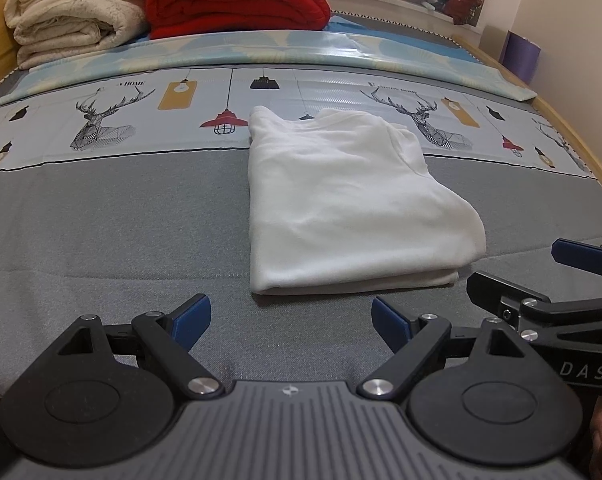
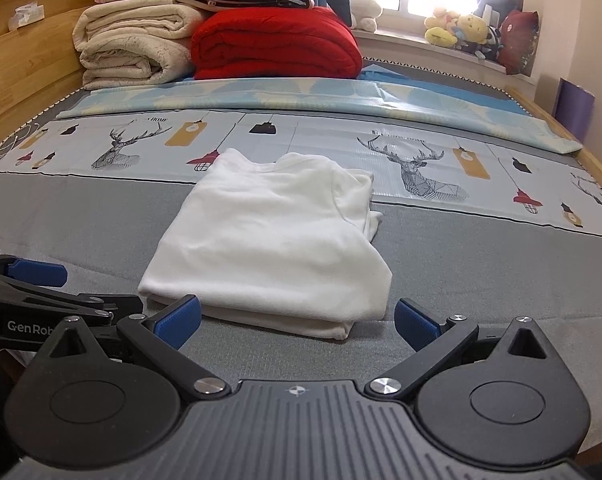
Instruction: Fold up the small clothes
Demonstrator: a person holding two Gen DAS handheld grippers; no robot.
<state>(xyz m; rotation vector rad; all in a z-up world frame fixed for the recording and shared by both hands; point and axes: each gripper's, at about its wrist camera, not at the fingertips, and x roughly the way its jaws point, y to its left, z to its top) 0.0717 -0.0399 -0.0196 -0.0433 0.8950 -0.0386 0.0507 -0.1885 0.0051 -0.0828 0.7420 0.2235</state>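
While the white garment point(image 1: 349, 200) lies folded into a compact rectangle on the grey mattress point(image 1: 113, 220), its far end reaching onto the printed sheet with deer and lamps point(image 1: 109, 120), we hold both tools just short of its near edge. Our left gripper point(image 1: 291, 322) has its blue pads spread wide and grips nothing; our right gripper point(image 2: 297, 320) is likewise wide open and empty, its jaws standing either side of the near folded edge without touching it, as far as we can tell. In the left view the right tool's finger shows at the right margin, so the two sit close side by side.

We judge the fold to be nearly or fully done: the layers stack at the near edge, though a sleeve or hem bunches along the right side. If we tidy it, we should come in low, pinch only that loose right edge, and tuck it inward with a short, flat pull so the lower layers do not drag. Lifting high would likely undo the stack. The red blanket point(image 2: 277, 44) and cream blankets point(image 2: 133, 44) sit well apart at the head of the bed.
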